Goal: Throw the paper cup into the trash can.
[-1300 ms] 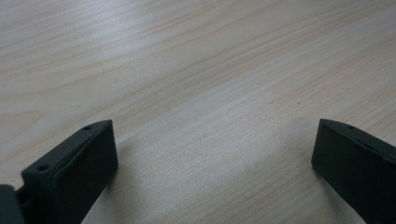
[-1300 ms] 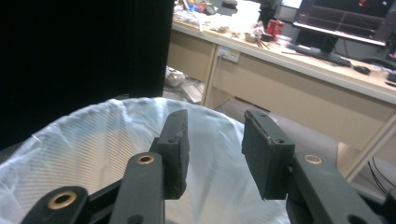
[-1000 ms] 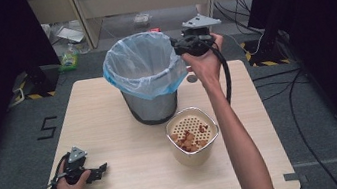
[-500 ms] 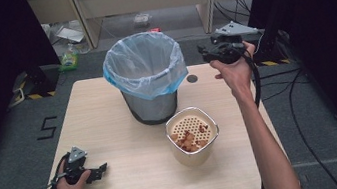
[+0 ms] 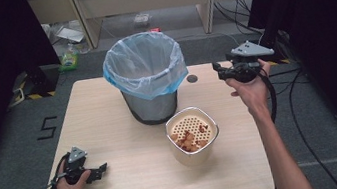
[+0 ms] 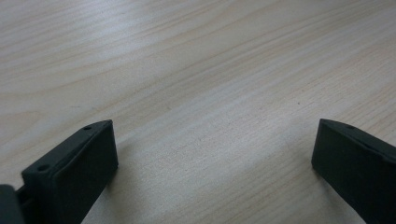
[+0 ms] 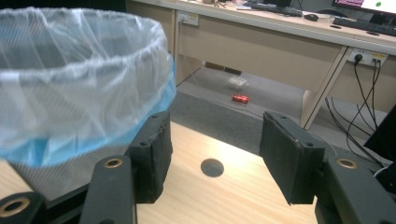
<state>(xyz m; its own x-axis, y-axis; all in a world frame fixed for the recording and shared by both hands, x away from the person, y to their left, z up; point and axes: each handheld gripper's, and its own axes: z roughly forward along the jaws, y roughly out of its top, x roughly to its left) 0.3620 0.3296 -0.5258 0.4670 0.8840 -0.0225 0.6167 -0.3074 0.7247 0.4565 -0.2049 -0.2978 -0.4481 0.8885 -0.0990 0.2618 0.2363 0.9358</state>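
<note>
High view — one bin, one basket, two tongs.

The left gripper rests low at the near left, held in the left hand, fingers spread wide. The right gripper is held raised at the far right on an outstretched forearm, its jaws just opening with nothing between them.

- Right gripper: black body, grey three-cornered plate on top, black cable trailing; brass-ringed holes near its black pads.
- Left gripper: black, small grey top plate.
- Forearms bare, no sleeves.
</note>
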